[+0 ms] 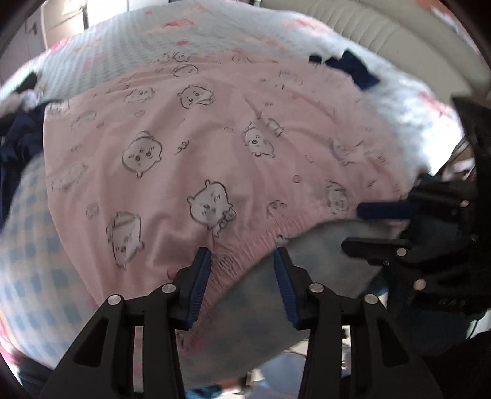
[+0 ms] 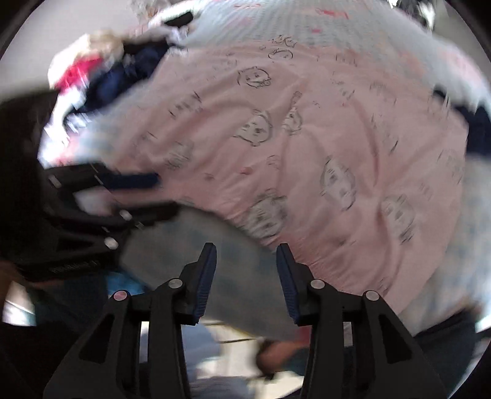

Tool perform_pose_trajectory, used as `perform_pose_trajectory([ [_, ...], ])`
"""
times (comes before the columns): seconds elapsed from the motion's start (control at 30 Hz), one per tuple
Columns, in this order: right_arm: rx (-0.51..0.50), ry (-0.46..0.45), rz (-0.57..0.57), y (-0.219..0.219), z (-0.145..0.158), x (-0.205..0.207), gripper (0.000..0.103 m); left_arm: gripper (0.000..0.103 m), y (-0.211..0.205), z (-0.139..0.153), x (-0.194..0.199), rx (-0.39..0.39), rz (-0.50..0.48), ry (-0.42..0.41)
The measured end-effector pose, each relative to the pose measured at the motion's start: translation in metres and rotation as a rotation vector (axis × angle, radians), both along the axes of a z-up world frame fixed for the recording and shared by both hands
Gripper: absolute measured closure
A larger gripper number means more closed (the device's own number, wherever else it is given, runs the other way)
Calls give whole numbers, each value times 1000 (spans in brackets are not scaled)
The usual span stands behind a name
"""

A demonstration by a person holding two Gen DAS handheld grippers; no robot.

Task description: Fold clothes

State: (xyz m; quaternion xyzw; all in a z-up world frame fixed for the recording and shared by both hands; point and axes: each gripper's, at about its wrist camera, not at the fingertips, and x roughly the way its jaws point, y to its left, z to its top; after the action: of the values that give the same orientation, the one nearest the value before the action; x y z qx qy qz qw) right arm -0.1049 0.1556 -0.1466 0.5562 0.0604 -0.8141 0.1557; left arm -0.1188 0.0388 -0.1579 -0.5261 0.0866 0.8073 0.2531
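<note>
Pink pyjama bottoms (image 1: 214, 147) printed with cartoon bears lie spread flat on a bed, blurred in the right wrist view (image 2: 322, 138). Their gathered elastic waistband (image 1: 254, 242) runs along the near edge. My left gripper (image 1: 242, 257) points down over that waistband, jaws apart, with the band lying between the fingers and no pad pressing on it. My right gripper (image 2: 245, 254) stands open at the waistband's other end, mostly over bare sheet, its right fingertip (image 2: 284, 254) at the pink edge. Each gripper shows in the other's view: right gripper (image 1: 365, 228), left gripper (image 2: 159, 196).
A blue checked bedspread (image 1: 30, 245) covers the bed. Dark navy clothes lie at the far right (image 1: 353, 67) and in a pile at the left (image 2: 122, 76) with something red (image 2: 73, 73). A beige padded surface (image 1: 353, 18) rises behind the bed. The bed's edge is just below the waistband.
</note>
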Motion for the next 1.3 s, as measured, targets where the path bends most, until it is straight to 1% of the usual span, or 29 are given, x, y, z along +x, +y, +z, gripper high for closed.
perform_pose_trajectory([
  [0.03,22,7,-4,0,-1,-2,71,62,5,1,-3,-25,-9,13],
  [0.07,44,14,-7,0,-3,-4,73,67,8,3,-5,-38,-13,25],
  [0.1,36,27,-25,4,-2,-7,77,71,11,4,-7,-47,-16,34],
  [0.13,27,35,-41,8,0,-9,85,78,14,6,-9,-54,-20,43],
  [0.17,18,43,-58,12,2,-11,89,84,16,8,-10,-57,-21,54],
  [0.2,0,43,-65,14,3,-14,92,86,18,12,-12,-56,-20,69],
  [0.27,-30,52,-91,19,9,-20,92,89,22,19,-15,-52,-15,94],
  [0.3,-40,52,-94,19,9,-24,92,89,23,19,-19,-41,-6,92],
  [0.37,-59,51,-102,19,10,-32,92,89,25,14,-29,-24,9,66],
  [0.4,-95,34,-83,17,10,-30,90,89,25,10,-33,-18,18,48],
  [0.43,-131,16,-64,15,10,-28,87,88,25,7,-35,-11,26,30],
  [0.5,-204,-19,-25,11,10,-25,83,88,21,6,-33,32,46,1],
  [0.57,-149,-25,14,2,5,-19,83,88,12,10,-26,88,55,-7],
  [0.63,-64,-32,18,-2,-10,-17,83,88,0,12,-19,137,65,-25],
  [0.67,-33,-36,8,-1,-17,-18,83,88,-5,13,-16,147,67,-32],
  [0.7,-4,-33,7,-1,-21,-20,86,88,-9,13,-12,153,68,-36],
  [0.77,40,-13,30,-5,-23,-20,89,88,-16,11,-5,163,62,-52],
  [0.83,76,14,42,-11,-20,-21,91,88,-19,8,-1,178,52,-75],
  [0.87,82,28,35,-12,-17,-21,91,88,-18,8,2,183,41,-73],
  [0.93,57,47,0,-5,-8,-22,92,88,-12,10,7,193,11,-60],
  [1.0,44,68,-44,3,0,-24,93,88,-7,12,10,195,-7,-47],
  [1.1,85,67,-64,15,-2,-27,93,88,3,6,6,167,-32,-64],
  [1.2,-3,29,-69,18,6,-25,93,88,16,-2,0,126,-75,-90],
  [1.27,-85,-22,-41,18,8,-22,87,88,30,-7,-6,106,-116,-113],
  [1.3,-79,-35,-40,15,6,-19,82,88,34,-7,-9,99,-125,-111],
])
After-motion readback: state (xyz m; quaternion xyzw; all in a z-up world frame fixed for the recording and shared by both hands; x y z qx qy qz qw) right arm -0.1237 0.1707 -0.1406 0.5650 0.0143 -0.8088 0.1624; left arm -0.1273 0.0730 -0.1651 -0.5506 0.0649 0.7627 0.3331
